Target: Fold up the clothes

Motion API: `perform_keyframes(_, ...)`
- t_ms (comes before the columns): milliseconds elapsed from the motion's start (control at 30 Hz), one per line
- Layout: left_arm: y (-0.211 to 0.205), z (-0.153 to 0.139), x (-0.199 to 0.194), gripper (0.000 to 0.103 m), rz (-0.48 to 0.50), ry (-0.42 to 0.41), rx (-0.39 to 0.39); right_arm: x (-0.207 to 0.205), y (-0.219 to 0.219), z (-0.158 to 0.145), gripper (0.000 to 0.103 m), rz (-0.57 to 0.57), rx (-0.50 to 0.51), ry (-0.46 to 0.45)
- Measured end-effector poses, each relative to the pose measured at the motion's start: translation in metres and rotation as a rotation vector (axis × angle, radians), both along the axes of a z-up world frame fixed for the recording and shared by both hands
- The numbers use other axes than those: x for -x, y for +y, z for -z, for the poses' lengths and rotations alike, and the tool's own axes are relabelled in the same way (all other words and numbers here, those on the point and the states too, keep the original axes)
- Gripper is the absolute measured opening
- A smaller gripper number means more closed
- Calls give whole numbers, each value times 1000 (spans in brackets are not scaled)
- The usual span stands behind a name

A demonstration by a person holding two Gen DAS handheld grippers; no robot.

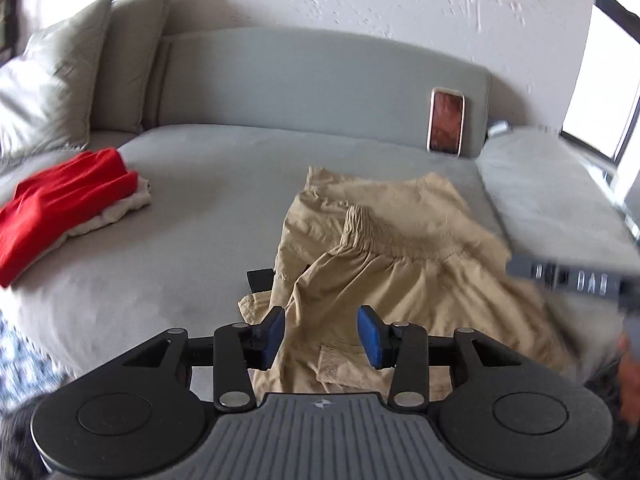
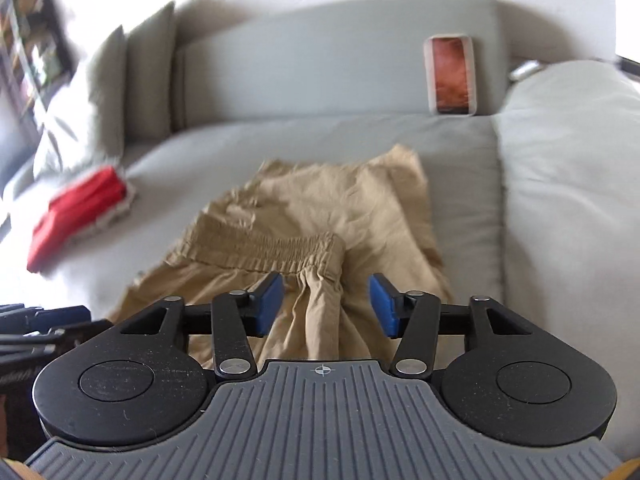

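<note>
Right now the khaki shorts [image 2: 304, 224] lie rumpled on the near right of the grey sofa seat [image 1: 192, 184], elastic waistband [image 2: 276, 254] doubled over the legs, probably half folded. Both the left gripper [image 1: 321, 334] and right gripper [image 2: 326, 306] hover above the cloth, jaws parted, gripping nothing. Far left sits a folded red garment [image 1: 64, 204], likely finished; a phone [image 1: 446, 122] leans against the backrest.
</note>
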State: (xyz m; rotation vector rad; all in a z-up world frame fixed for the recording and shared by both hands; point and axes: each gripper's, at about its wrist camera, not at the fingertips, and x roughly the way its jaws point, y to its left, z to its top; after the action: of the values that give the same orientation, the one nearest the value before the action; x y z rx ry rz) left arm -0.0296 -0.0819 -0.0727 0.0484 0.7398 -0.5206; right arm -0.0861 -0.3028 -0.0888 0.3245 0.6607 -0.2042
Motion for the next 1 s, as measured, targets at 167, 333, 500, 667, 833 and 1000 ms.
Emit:
perform_keyframes(167, 6, -20, 14, 40, 42, 25, 59, 46, 22, -10, 55, -17, -32, -61)
perform_keyframes(333, 21, -58, 14, 41, 25, -17, 97, 74, 10, -33, 56, -10, -126, -74)
perform_keyframes(500, 40, -86, 12, 44, -22, -90, 90, 91, -12, -78, 65, 70, -111, -114)
perform_keyframes(667, 42, -87, 9, 44, -14, -64, 71, 100, -16, -93, 78, 162, -41, -133)
perform_keyframes(833, 48, -84, 10, 44, -21, -51, 72, 93, -16, -87, 79, 150, -95, -102)
perform_keyframes(1000, 46, -66, 6, 46, -27, -19, 63, 86, -10, -78, 82, 125, -94, -79)
